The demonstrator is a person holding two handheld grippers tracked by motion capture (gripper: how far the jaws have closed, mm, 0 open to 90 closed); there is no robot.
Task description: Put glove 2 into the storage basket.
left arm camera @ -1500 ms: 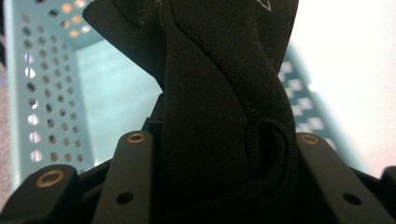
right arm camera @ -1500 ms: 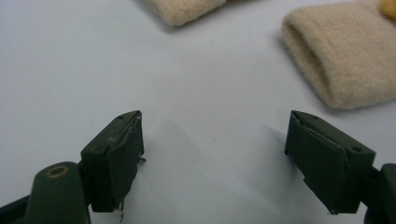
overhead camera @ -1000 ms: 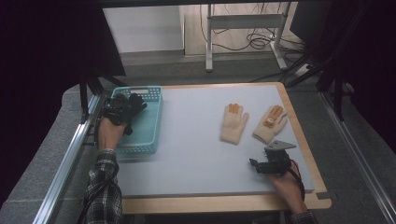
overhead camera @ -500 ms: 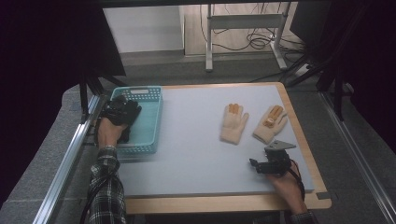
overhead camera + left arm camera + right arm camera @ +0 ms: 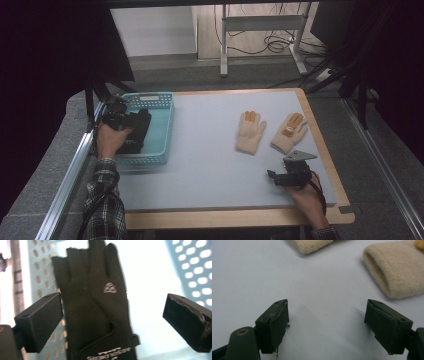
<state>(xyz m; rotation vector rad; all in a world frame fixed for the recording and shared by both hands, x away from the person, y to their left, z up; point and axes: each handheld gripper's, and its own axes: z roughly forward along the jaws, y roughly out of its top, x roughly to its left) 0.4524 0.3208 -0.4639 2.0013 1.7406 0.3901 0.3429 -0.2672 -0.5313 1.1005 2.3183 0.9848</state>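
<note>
A black fingerless glove (image 5: 97,310) lies flat on the floor of the teal basket (image 5: 160,125). My left gripper (image 5: 115,317) hovers just above it, jaws open wide on either side and holding nothing. In the high view that left gripper (image 5: 131,120) is over the basket's left half, with the black glove (image 5: 136,142) beneath it. Two beige gloves with orange fingertips (image 5: 250,132) (image 5: 289,132) lie on the mat at right. My right gripper (image 5: 274,176) rests low near the front right, open and empty; the beige cuffs (image 5: 394,272) (image 5: 312,245) lie just beyond its jaws.
The grey mat (image 5: 210,165) covers a wooden table (image 5: 230,217). The basket's perforated wall (image 5: 195,270) rises beside the left gripper. A metal rail (image 5: 70,175) runs along the table's left side. A desk frame and cables (image 5: 265,35) stand beyond the far edge.
The left hand and gripper have shifted slightly left and nearer over the basket; the black glove now lies on the basket floor. The right gripper and beige gloves have not moved.
</note>
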